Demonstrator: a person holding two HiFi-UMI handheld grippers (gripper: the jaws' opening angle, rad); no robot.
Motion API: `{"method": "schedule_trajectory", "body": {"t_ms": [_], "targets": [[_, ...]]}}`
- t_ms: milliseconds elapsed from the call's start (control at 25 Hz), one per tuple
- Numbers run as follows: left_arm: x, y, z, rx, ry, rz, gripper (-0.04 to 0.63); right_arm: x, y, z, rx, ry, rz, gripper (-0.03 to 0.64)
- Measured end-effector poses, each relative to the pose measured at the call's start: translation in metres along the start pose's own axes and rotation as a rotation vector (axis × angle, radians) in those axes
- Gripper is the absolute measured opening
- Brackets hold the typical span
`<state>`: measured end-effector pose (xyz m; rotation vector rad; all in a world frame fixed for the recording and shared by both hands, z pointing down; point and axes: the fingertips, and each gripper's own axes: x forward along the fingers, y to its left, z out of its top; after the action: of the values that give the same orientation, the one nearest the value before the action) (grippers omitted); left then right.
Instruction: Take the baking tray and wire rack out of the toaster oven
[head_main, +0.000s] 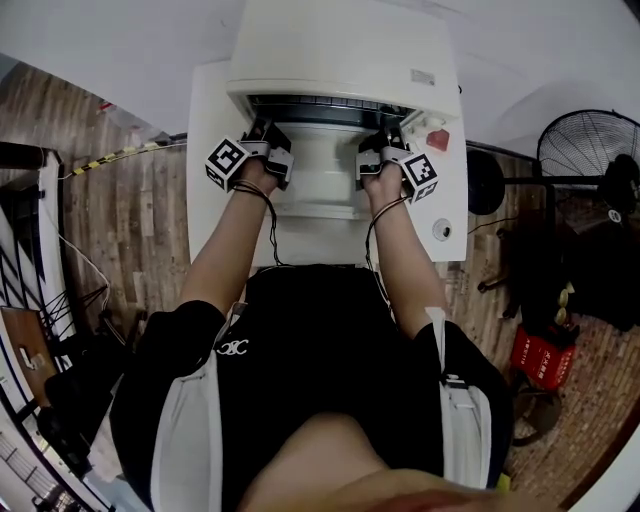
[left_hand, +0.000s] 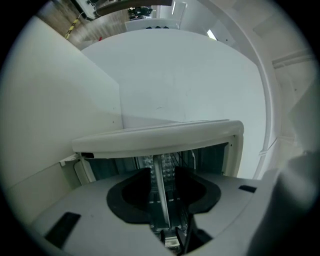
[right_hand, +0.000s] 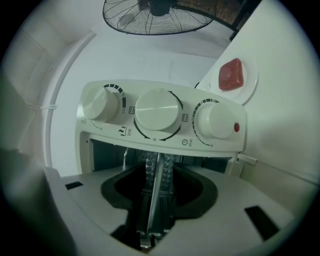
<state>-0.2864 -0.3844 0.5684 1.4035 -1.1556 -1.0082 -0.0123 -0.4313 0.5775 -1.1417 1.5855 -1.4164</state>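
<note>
The white toaster oven (head_main: 340, 50) stands on a white table with its door (head_main: 325, 185) folded down toward me. Both grippers reach level into the dark oven mouth (head_main: 325, 110), one at each end. In the left gripper view, the left gripper (left_hand: 161, 175) is open, and a thin metal edge (left_hand: 161, 200) of the tray or rack runs between its jaws. The right gripper (right_hand: 157, 175) is open just below the three knobs (right_hand: 159, 111), and the same kind of thin metal edge (right_hand: 154, 205) lies between its pads. Which of the two pieces it is I cannot tell.
A red block (right_hand: 231, 75) lies on a small white dish on the table (head_main: 215, 110), right of the oven. A black standing fan (head_main: 590, 150) is off to the right on the wooden floor, beside a red box (head_main: 540, 355). Cables trail at left.
</note>
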Motion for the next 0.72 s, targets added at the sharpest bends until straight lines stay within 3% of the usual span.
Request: {"method": "schedule_trajectory", "body": {"t_ms": [200,360,480,560,720], "targets": [[0.011,0.003,0.001,-0.008,-0.028,0.001,0.161,0.013,-0.005,0.004,0.045,-0.020,-0.009,0.172],[0.018,0.007,0.004,0.028,-0.022,0.010,0.159,0.018,-0.011,0.006,0.055,-0.029,-0.036,0.144],[0.021,0.001,0.005,0.038,-0.014,-0.015,0.054,0.021,-0.004,0.006,0.037,-0.021,-0.022,0.114],[0.020,-0.002,0.005,0.027,-0.010,-0.020,0.041,0.020,0.001,0.005,0.037,-0.022,-0.015,0.040],[0.017,-0.002,0.004,-0.019,-0.015,-0.030,0.029,0.018,0.003,0.004,0.059,-0.018,-0.019,0.035]]}}
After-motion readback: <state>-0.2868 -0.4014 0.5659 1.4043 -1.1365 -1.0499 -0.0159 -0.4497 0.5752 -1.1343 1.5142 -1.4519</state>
